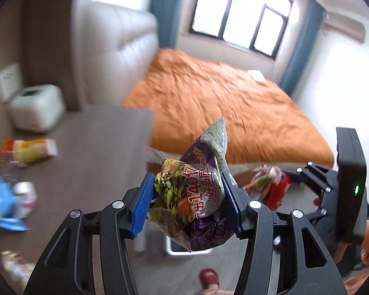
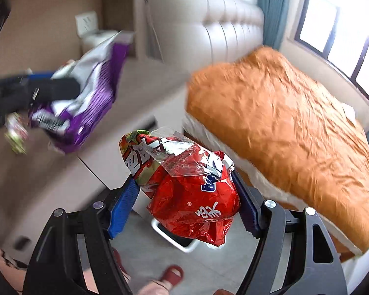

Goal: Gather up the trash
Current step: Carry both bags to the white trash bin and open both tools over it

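1. Bed (image 1: pixel 233 113) fills the background, white bin (image 2: pixel 184 242) on the floor below.
2. Right gripper (image 2: pixel 184 204) clamps a red bag (image 2: pixel 196 204), carrying it binward.
3. Left gripper (image 1: pixel 187 196) grips a purple wrapper (image 1: pixel 196 191); next, probably release both over the bin.

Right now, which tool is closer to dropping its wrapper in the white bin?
Right, probably. Its red wrapper hangs directly over the white bin; the left tool's purple wrapper looks similarly near.

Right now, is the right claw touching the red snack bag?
Touching. The right wrist view shows the right claw with both blue pads pressed against the sides of the crumpled red snack bag, which hangs between them.
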The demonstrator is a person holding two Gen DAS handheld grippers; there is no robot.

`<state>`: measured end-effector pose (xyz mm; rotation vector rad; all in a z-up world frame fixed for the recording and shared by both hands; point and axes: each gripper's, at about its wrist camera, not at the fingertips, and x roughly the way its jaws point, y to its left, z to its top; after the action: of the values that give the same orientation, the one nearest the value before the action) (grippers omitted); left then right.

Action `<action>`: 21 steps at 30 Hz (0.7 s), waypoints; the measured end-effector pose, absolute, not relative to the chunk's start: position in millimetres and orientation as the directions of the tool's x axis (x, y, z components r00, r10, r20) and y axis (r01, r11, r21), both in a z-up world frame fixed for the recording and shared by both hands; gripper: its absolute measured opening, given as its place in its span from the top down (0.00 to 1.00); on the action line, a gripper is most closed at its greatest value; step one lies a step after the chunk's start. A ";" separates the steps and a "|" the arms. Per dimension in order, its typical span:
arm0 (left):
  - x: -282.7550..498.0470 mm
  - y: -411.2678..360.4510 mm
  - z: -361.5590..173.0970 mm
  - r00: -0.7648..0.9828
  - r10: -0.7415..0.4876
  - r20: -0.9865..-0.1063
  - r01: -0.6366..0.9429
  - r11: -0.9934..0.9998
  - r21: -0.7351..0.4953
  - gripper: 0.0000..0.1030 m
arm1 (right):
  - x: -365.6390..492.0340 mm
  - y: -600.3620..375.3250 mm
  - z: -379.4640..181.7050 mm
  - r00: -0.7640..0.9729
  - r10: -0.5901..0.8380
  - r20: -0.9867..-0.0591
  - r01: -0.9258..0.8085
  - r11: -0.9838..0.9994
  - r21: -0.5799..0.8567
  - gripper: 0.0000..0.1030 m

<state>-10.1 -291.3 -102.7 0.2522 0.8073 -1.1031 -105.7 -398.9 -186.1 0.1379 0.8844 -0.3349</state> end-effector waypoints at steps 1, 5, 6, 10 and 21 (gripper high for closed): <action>-14.3 -309.8 -115.5 0.187 -0.683 -0.706 0.873 0.446 -0.200 0.49 | -109.0 -405.8 -201.1 0.569 -0.228 -0.790 0.347 0.937 -0.021 0.28; -23.2 -367.2 -184.1 0.107 -0.632 -0.768 0.879 0.421 -0.224 0.49 | -112.4 -431.5 -275.6 0.507 -0.217 -0.834 0.349 0.937 -0.032 0.28; -23.4 -382.0 -207.7 0.090 -0.612 -0.785 0.878 0.421 -0.227 0.49 | -112.7 -436.1 -294.2 0.494 -0.214 -0.842 0.344 0.938 -0.037 0.28; -20.4 -426.9 -298.1 0.028 -0.552 -0.833 0.874 0.417 -0.248 0.49 | -112.2 -453.0 -380.0 0.443 -0.184 -0.877 0.311 0.949 -0.042 0.28; -8.9 -486.5 -522.6 -0.065 -0.427 -0.902 0.862 0.432 -0.266 0.48 | -86.6 -447.7 -591.7 0.392 -0.097 -0.915 0.195 0.981 -0.020 0.28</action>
<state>-8.9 -486.5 -522.6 0.4588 1.2204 -1.1191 -86.6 -447.7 -591.7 0.0958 1.1542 -0.1859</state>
